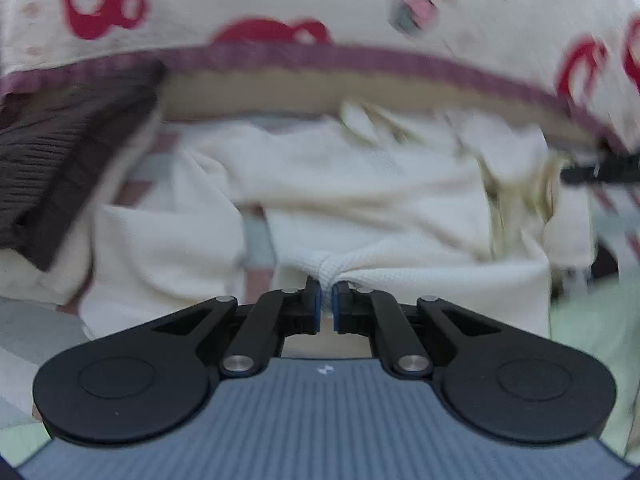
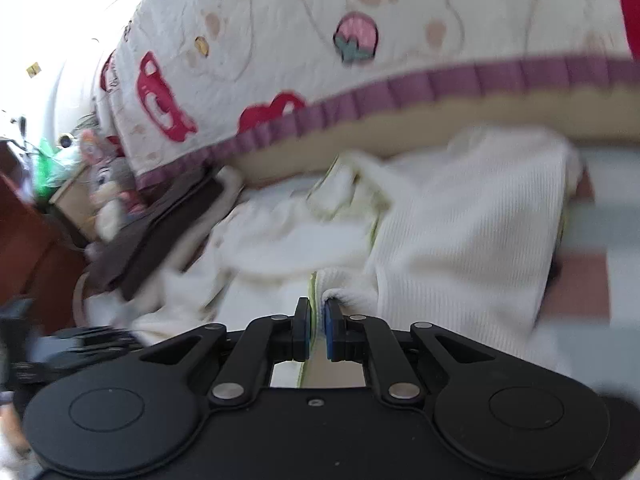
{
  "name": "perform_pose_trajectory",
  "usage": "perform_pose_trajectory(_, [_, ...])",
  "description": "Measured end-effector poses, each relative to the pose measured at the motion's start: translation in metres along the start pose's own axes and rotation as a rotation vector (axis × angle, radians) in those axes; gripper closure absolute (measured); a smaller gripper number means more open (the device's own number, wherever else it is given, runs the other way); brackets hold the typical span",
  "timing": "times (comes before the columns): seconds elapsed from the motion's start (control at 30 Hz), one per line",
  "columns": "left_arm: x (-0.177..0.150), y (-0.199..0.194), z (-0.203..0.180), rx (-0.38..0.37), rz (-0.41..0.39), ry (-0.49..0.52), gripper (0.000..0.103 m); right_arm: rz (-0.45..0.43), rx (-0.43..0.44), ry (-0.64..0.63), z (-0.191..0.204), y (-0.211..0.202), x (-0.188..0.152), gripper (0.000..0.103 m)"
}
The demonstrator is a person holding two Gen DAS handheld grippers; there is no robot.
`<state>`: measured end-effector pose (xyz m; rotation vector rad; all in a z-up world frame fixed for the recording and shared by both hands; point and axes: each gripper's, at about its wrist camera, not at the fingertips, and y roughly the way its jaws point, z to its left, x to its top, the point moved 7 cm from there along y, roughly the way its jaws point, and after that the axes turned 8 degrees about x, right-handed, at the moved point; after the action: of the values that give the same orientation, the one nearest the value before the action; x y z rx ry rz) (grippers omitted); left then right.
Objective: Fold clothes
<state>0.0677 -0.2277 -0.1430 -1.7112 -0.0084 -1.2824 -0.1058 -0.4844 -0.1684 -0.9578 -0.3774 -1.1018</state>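
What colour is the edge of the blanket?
Purple, on the blanket edge; clearest in the right wrist view.

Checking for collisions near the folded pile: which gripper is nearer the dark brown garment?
Left. The left gripper, pinching the cream garment, sits beside the dark brown garment. The right gripper grips the cream garment farther off, with the left gripper between.
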Motion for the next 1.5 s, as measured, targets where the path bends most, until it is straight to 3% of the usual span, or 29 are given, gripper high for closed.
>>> perform_pose_trajectory(0.07, [0.008,0.003,0.014,0.054,-0.001,-0.090,0.098,-0.047,-0.067,0.017,-0.017,0.008,0.013,0.093])
perform_pose_trajectory(0.13, [0.005,0.011,0.022,0.139,0.016,-0.116,0.098,-0.074,-0.143,0.043,-0.038,0.017,0.020,0.093])
perform_pose_trajectory(0.23, [-0.021,0.028,0.015,0.238,0.074,-0.007,0.098,-0.077,-0.086,0.210,-0.065,0.019,0.010,0.090])
perform_pose_trajectory(0.3, [-0.041,0.037,0.009,0.227,0.124,-0.004,0.098,-0.080,-0.050,0.317,-0.075,0.016,0.003,0.089])
perform_pose_trajectory(0.5, [-0.064,0.032,0.019,0.197,0.163,-0.145,0.097,-0.119,-0.070,0.284,-0.051,-0.009,0.001,0.072])
perform_pose_trajectory(0.6, [-0.058,0.028,0.026,0.166,0.133,-0.165,0.094,-0.319,-0.047,0.131,-0.003,-0.054,0.005,0.068])
perform_pose_trajectory(0.63, [-0.055,0.025,0.027,0.149,0.112,-0.176,0.094,-0.340,0.002,0.116,0.012,-0.063,-0.001,0.058])
perform_pose_trajectory(0.67, [-0.053,0.023,0.029,0.145,0.094,-0.176,0.093,-0.357,0.048,0.104,0.026,-0.072,-0.007,0.054])
perform_pose_trajectory(0.7, [-0.050,0.022,0.028,0.142,0.083,-0.166,0.092,-0.329,0.060,0.107,0.031,-0.071,-0.016,0.054])
perform_pose_trajectory(0.73, [-0.048,0.020,0.027,0.140,0.071,-0.156,0.092,-0.267,0.015,0.105,0.030,-0.064,-0.029,0.054])
perform_pose_trajectory(0.8, [-0.048,0.021,0.026,0.137,0.071,-0.134,0.090,-0.125,-0.098,0.082,0.024,-0.045,-0.052,0.054])
perform_pose_trajectory(0.83, [-0.048,0.021,0.025,0.136,0.071,-0.123,0.090,-0.013,-0.181,0.054,0.017,-0.029,-0.063,0.055])
perform_pose_trajectory(0.9, [-0.050,0.022,0.024,0.138,0.070,-0.098,0.089,0.109,-0.279,0.043,0.007,-0.009,-0.075,0.056])
perform_pose_trajectory(1.03, [-0.055,0.027,0.025,0.153,0.074,-0.070,0.083,0.186,-0.297,0.031,0.002,0.014,-0.084,0.056])
perform_pose_trajectory(1.1, [-0.059,0.025,0.026,0.153,0.070,-0.071,0.079,0.204,-0.370,0.004,-0.005,0.026,-0.086,0.056])
perform_pose_trajectory(1.13, [-0.060,0.025,0.027,0.154,0.065,-0.071,0.077,0.208,-0.415,-0.011,-0.010,0.031,-0.087,0.072])
perform_pose_trajectory(1.17, [-0.060,0.023,0.028,0.153,0.058,-0.073,0.076,0.203,-0.426,-0.027,-0.012,0.033,-0.085,0.099])
perform_pose_trajectory(1.3, [-0.059,0.018,0.029,0.151,0.031,-0.080,0.076,-0.028,-0.375,-0.135,0.014,-0.004,-0.049,0.101])
perform_pose_trajectory(1.37, [-0.058,0.018,0.028,0.143,0.033,-0.064,0.070,-0.051,-0.379,-0.125,0.012,-0.010,-0.042,0.101])
perform_pose_trajectory(1.4, [-0.058,0.019,0.026,0.137,0.033,-0.052,0.063,-0.059,-0.382,-0.118,0.010,-0.013,-0.039,0.101])
perform_pose_trajectory(1.5, [-0.059,0.021,0.021,0.126,0.036,-0.035,0.055,0.015,-0.402,-0.034,-0.011,-0.004,-0.054,0.100])
